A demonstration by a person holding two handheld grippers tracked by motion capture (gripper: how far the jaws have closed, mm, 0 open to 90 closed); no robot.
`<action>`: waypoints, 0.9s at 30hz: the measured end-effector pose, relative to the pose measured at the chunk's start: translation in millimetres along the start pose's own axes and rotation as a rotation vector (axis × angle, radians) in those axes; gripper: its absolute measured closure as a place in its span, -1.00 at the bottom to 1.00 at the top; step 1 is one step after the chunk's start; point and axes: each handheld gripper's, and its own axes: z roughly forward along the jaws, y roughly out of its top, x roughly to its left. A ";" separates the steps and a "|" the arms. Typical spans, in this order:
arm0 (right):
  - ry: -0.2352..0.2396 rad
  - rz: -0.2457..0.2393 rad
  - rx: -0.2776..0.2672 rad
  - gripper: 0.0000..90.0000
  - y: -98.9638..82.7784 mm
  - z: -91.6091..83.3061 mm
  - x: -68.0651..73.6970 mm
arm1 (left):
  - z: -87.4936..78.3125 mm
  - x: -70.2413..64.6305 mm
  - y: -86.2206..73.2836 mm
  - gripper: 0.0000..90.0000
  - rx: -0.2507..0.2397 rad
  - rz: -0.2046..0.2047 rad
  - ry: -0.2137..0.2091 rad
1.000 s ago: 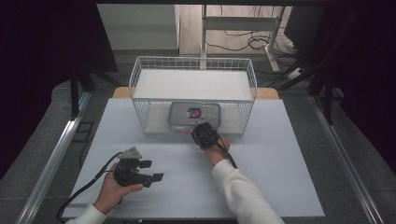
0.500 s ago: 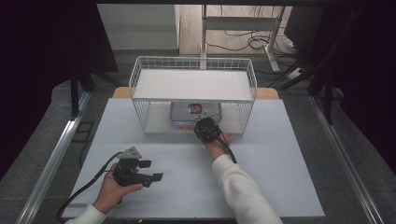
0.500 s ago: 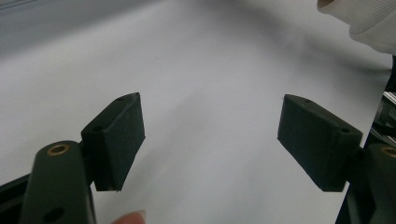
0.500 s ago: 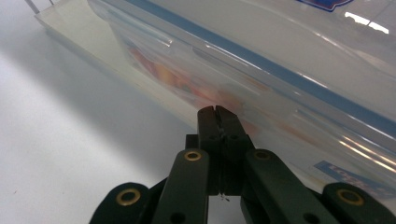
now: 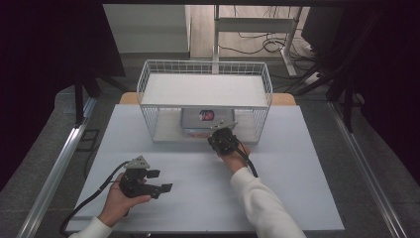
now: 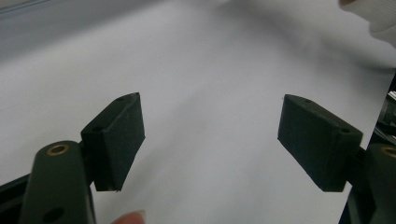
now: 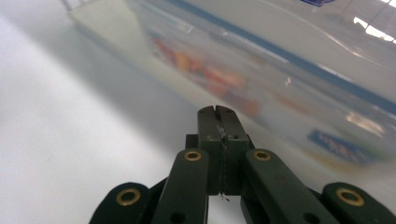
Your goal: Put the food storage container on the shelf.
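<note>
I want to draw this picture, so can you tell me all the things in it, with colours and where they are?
Table: one, white, in the middle.
Wire rack: one, white, at the table's far edge.
Clear box: one, see-through with a blue edge and colourful contents, on the rack's lower level.
Left gripper: one, black, open, near the front left.
Right gripper: one, black, shut, its tips close to the clear box.
Hands: two, white sleeves, coming from the bottom.

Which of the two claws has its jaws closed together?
The right claw, reaching toward the clear plastic box in the wire basket; its jaws meet. The left claw, low over the table, stands wide open with nothing between.
</note>
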 end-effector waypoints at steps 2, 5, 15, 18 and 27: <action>0.015 0.000 -0.001 0.97 -4.1 -10.7 0.6 | -0.7 -0.3 -0.1 -0.50 -0.003 -0.004 -0.003; 0.045 0.005 -0.002 0.97 -12.7 -28.6 -1.8 | -0.2 -1.1 -0.6 -0.50 -0.002 -0.006 -0.006; 0.117 0.005 -0.045 0.97 -56.6 -99.0 -14.1 | -1.0 -3.0 -2.2 -0.50 -0.002 -0.006 0.022; 0.123 0.018 -0.051 0.97 -73.4 -119.0 -19.9 | -1.3 -3.1 -0.7 -0.50 -0.020 -0.020 0.028; 0.126 0.042 -0.016 0.83 -124.2 -162.1 -21.7 | -5.8 -5.7 -2.8 -0.50 -0.040 0.014 0.072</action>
